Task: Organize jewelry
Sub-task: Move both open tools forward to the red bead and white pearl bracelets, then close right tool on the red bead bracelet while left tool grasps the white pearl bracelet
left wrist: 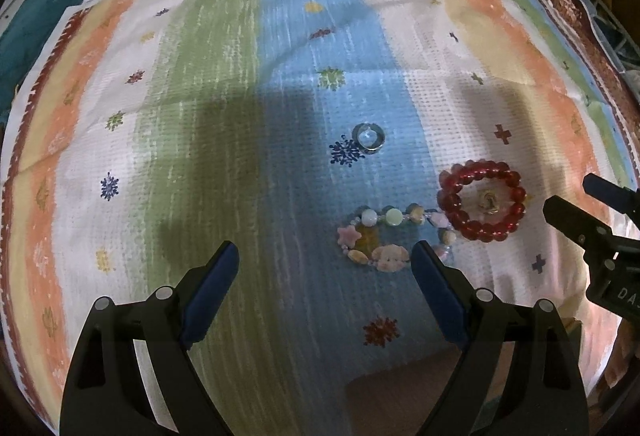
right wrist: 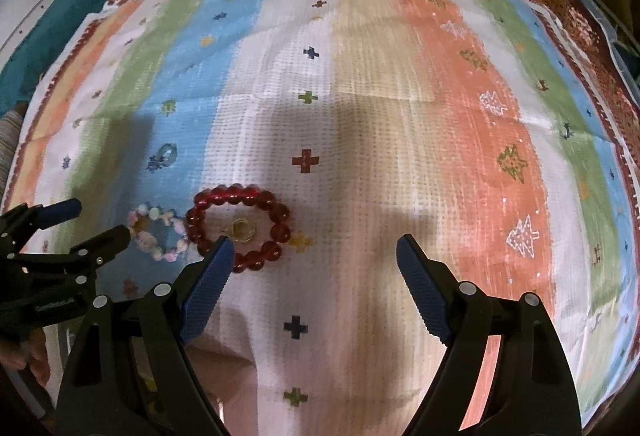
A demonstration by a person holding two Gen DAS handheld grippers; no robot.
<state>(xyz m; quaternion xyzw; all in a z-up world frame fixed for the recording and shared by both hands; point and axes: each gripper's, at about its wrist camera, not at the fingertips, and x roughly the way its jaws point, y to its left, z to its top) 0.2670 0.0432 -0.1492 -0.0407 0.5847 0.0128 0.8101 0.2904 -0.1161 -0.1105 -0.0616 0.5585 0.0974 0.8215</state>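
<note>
While both jaws gape empty, red bead bracelet (right wrist: 240,232) just beyond right hand-held gripper (right wrist: 312,252), leftward.

left gripper (left wrist: 324,264): jaws wide, pointing down | right gripper (right wrist: 312,256): same

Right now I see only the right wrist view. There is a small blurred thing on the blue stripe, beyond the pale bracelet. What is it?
Observer: The left wrist view shows it sharply: a silver ring with a clear stone.
Operator: Does the left gripper hold anything?
Observer: No. The left gripper is open and empty; the pale bracelet lies on the cloth just ahead of one fingertip.
Operator: Are its beads all round?
Observer: No, some are star-shaped.
</note>
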